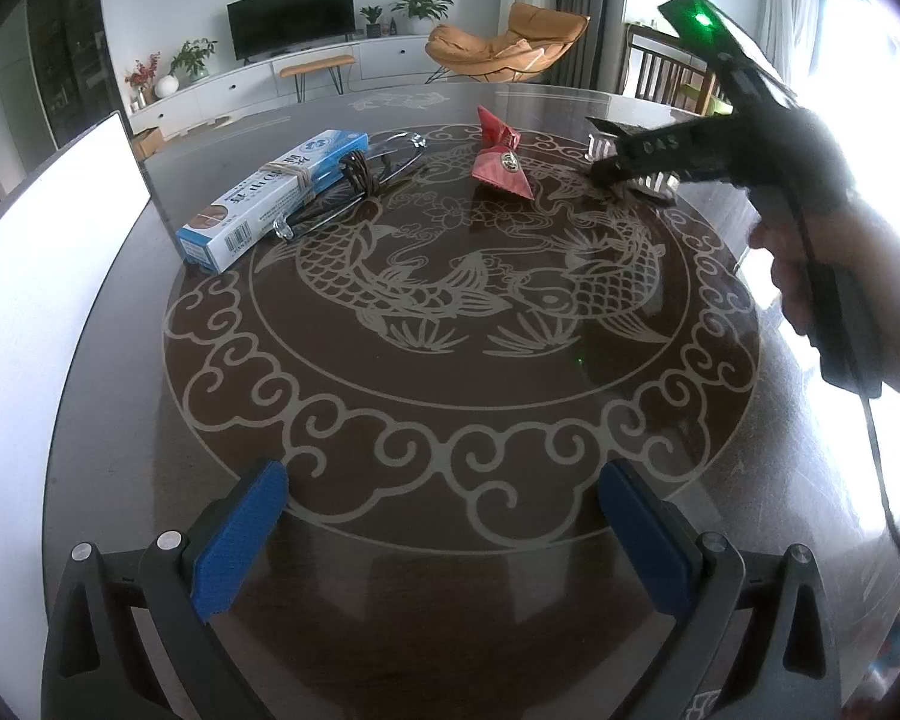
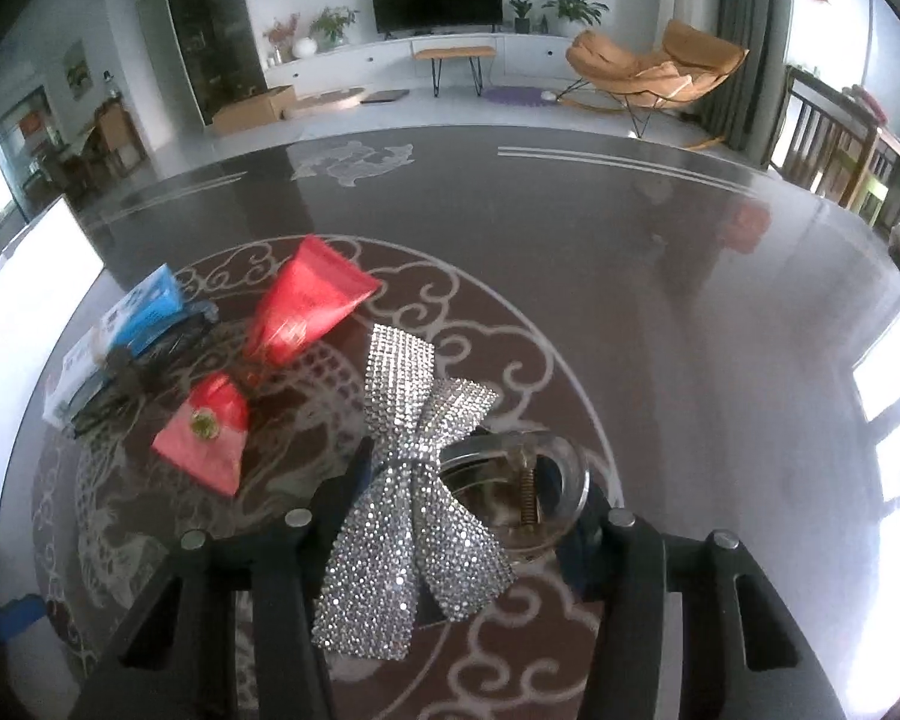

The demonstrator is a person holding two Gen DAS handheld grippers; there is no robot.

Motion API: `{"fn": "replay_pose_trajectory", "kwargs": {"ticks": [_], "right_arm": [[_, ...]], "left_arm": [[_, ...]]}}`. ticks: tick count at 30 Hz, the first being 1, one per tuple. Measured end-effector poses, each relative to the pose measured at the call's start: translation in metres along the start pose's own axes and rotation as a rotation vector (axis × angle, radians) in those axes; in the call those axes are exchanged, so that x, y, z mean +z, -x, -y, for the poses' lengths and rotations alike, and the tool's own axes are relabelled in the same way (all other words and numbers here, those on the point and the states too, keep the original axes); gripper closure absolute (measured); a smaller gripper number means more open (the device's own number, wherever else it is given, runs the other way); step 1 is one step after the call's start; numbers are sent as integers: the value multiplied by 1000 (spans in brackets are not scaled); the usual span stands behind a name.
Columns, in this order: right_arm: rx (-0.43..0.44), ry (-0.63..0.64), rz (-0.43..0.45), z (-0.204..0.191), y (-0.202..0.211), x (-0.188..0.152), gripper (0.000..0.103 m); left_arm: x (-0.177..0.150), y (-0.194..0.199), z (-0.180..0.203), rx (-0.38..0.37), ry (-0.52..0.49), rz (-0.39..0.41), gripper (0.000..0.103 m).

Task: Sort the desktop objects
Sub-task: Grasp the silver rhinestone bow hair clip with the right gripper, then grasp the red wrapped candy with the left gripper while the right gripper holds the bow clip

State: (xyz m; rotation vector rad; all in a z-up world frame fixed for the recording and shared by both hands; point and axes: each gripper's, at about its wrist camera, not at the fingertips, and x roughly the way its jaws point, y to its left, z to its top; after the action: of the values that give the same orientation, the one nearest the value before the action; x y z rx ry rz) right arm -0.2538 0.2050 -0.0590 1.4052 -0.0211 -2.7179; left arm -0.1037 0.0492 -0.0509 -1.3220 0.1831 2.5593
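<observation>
1. Judging by the table (image 1: 450, 420), sorting has barely begun: nothing is grouped yet.
2. At the far right, the right tongs (image 2: 462, 480) have their jaws drawn in around a sparkly bow hair clip (image 2: 414, 516), apparently gripping it.
3. The left tongs (image 1: 444, 516) hang wide open and empty at the near edge.
4. A blue box (image 1: 270, 198), glasses (image 1: 354, 180) and a red packet (image 1: 501, 165) wait at the far left.

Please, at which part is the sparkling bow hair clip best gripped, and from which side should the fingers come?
Grip the bow hair clip at its narrow tied waist, where the clear clasp joins it. Come from above, one finger on each side of the waist: the wings flare wide and lie flat on the table, offering no edge. The right gripper straddles this spot.
</observation>
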Motion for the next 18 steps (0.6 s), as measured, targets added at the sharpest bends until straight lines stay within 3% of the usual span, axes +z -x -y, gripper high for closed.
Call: {"fn": "replay_pose_trajectory", "kwargs": {"ticks": [8,14,18], "right_arm": [[44,32,-13,-22,48,-71,51],[9,120,54,-33,98,-143,51],[15,74,63,-31,105,-155,47]], "left_arm": [[0,0,0,0,-1,0,0],[0,0,0,-1,-1,0,0],[0,0,0,-1,-1,0,0]]}}
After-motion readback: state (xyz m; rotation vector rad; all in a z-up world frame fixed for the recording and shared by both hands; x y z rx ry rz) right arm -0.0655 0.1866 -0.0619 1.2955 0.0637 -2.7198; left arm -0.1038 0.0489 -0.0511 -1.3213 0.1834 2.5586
